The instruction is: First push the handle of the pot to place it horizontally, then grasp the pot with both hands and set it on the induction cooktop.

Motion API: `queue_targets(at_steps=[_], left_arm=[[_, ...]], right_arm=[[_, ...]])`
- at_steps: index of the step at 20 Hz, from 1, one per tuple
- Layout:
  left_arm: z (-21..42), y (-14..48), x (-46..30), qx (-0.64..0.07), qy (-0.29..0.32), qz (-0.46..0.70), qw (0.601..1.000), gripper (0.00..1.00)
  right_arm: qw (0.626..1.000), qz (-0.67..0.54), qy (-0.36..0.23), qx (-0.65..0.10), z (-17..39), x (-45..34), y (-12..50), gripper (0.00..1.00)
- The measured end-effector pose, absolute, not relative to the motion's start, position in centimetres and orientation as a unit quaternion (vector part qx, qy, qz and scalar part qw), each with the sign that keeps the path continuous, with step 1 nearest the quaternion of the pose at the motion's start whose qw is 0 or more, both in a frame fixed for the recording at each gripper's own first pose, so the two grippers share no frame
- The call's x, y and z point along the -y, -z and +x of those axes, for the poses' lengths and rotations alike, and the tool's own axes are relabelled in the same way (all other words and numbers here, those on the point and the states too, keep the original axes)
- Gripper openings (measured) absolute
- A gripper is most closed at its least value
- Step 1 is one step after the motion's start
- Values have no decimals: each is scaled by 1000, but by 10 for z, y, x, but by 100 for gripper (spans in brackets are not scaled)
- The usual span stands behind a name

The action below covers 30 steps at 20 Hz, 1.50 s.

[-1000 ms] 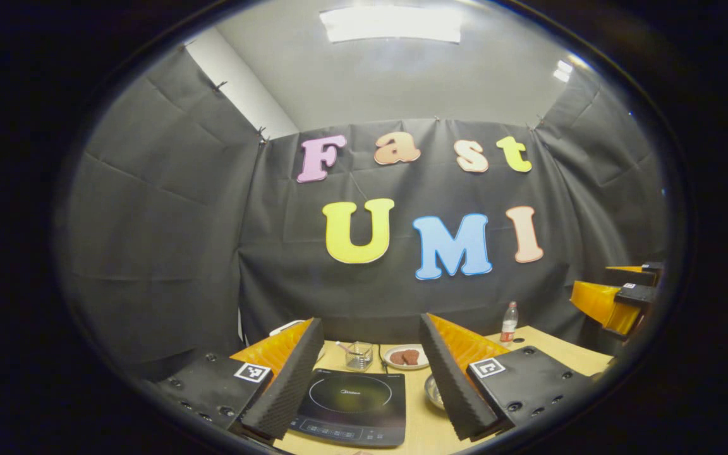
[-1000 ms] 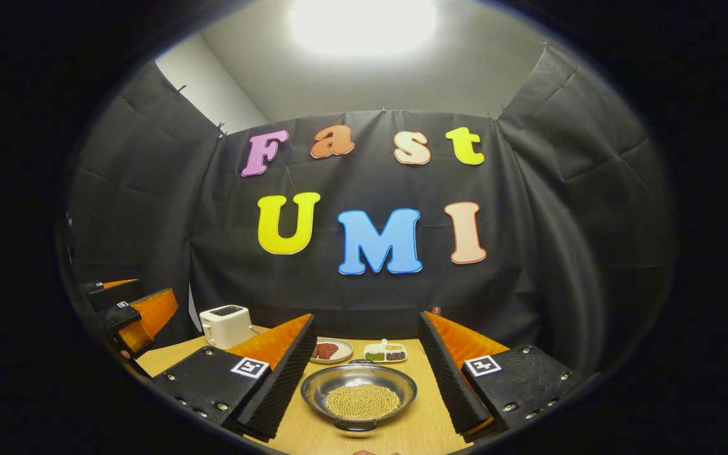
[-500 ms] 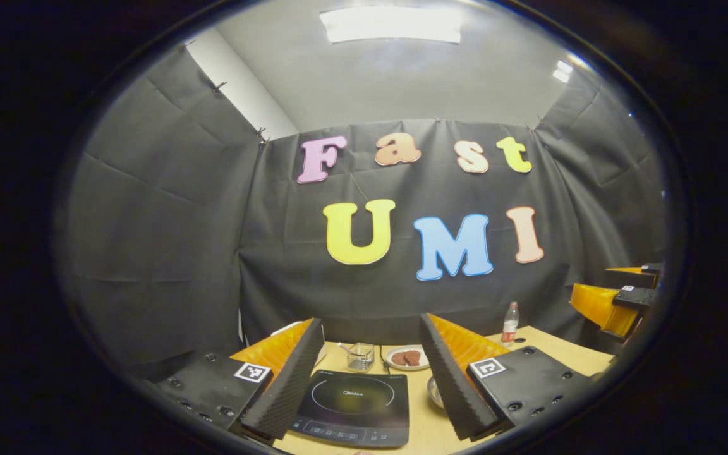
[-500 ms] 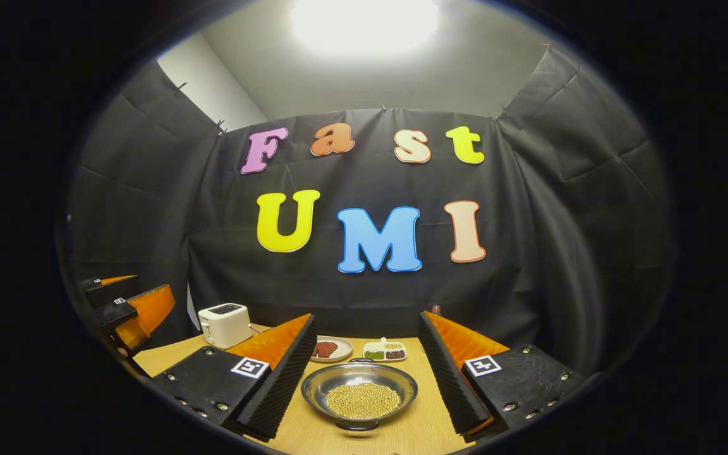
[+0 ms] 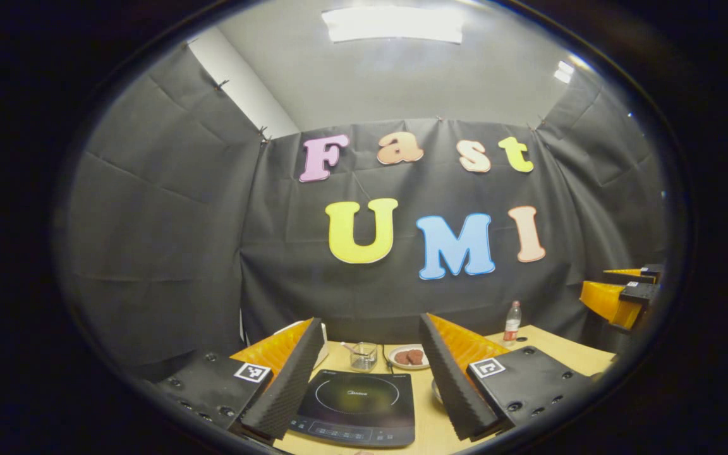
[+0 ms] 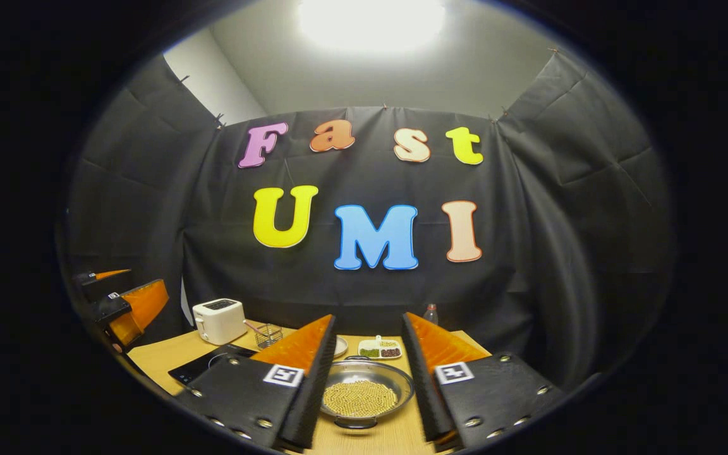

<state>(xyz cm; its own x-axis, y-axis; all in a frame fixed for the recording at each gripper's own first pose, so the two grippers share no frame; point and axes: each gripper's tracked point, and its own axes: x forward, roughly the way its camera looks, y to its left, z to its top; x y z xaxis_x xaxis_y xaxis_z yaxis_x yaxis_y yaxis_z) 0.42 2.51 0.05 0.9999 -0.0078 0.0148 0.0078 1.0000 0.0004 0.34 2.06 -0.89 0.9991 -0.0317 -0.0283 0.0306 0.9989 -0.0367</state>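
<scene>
A: Where do we find the shallow round steel pot point(image 6: 367, 392) filled with yellow beans?

B: On the pale wooden desk point(image 6: 168, 354), framed between the fingers of the right gripper point(image 6: 367, 379), whose jaws stand spread and touch nothing. The pot's loop handles sit at its near and far rim, so, in our judgement, the handle push is not yet done.

A: And the flat black glass induction cooktop point(image 5: 356, 407)?

B: To the left of the pot, on the same desk, below the left gripper point(image 5: 370, 376), likewise spread and empty. Behind the pot lies a small white divided dish point(image 6: 380, 349); beyond the cooktop stands a white toaster point(image 6: 218, 320).

A: How should we do the push well?

B: We would lower one fingertip beside the near handle and sweep sideways, slowly, so that the pot turns in place and no beans spill.
</scene>
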Motion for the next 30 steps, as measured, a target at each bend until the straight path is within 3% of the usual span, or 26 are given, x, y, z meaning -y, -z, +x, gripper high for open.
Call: queue_targets(at_steps=[1, 4, 5, 7, 8, 15, 16, 20, 30], left_arm=[[4, -1, -28, 8, 3, 1, 1000, 100], [5, -2, -37, 11, 1, 2, 1000, 100], [5, -2, -41, 12, 0, 3, 1000, 100], [6, 1, -47, 10, -1, 3, 1000, 100], [6, 3, -50, 9, -1, 4, 1000, 100], [10, 8, -79, 9, -4, 6, 1000, 100], [11, 11, -84, 7, -8, 7, 1000, 92], [14, 15, -91, 2, -23, 9, 1000, 100], [29, 22, -71, -10, -84, 23, 996, 100]], right_arm=[[1000, -17, 10, -21, 3, -26, 14, 45], [999, -16, 18, -23, 4, -27, 11, 47], [1000, -11, 9, -25, 6, -33, 10, 14], [999, -12, 16, -27, 8, -34, 21, 14], [1000, -6, -3, -27, 10, -43, 18, 2], [997, -1, -40, -71, 24, -74, 49, 0], [996, 0, -46, -80, 26, -77, 53, 0], [991, -1, -74, -113, 41, -86, 78, 0], [955, -4, -181, -236, 60, -100, 174, 0]])
